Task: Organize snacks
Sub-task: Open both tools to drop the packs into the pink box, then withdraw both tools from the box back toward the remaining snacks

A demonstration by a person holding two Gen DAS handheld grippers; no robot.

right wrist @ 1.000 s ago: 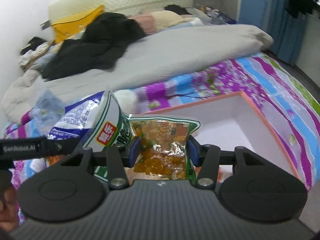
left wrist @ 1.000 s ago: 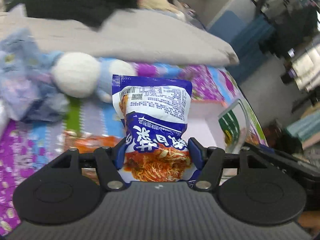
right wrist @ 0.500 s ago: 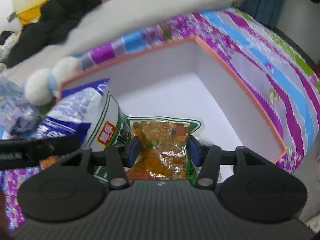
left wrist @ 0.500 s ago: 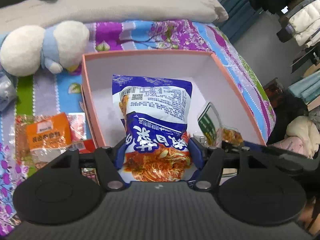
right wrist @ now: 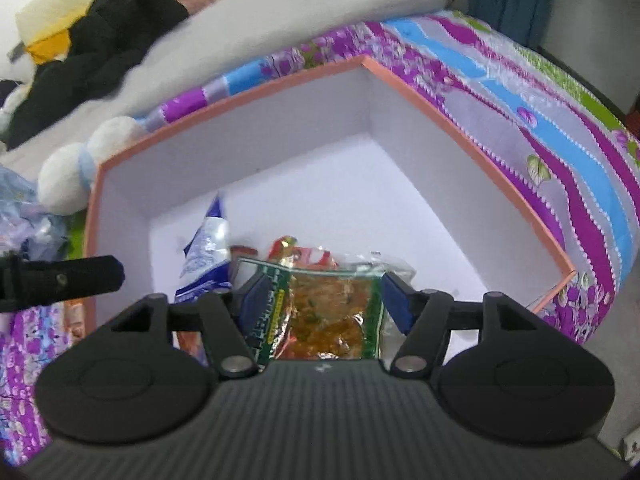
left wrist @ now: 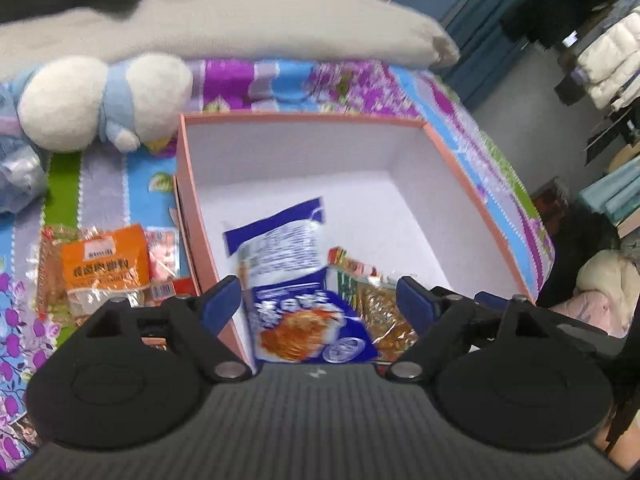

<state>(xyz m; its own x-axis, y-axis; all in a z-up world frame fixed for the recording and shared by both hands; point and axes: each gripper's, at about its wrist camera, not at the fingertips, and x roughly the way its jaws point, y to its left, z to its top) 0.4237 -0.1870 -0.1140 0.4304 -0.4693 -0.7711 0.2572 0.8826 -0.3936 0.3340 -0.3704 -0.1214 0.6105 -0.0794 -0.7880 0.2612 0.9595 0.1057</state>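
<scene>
- While both grippers hover over it, the pink-rimmed white cardboard box [left wrist: 452, 168] sits on the bedspread.
- Blue-and-white noodle packet [left wrist: 296, 280] lies inside, left gripper [left wrist: 320, 300] spread clear, jaws just opened.
- Green-edged clear snack pouch [right wrist: 328, 312] sits between right gripper [right wrist: 320, 300], just opened, pads apart.

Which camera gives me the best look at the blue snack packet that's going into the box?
Left wrist view: the blue snack packet lies face-up in the box, print and picture visible, between the open jaws of the left hand-held gripper. The right wrist view shows the packet only edge-on.
</scene>
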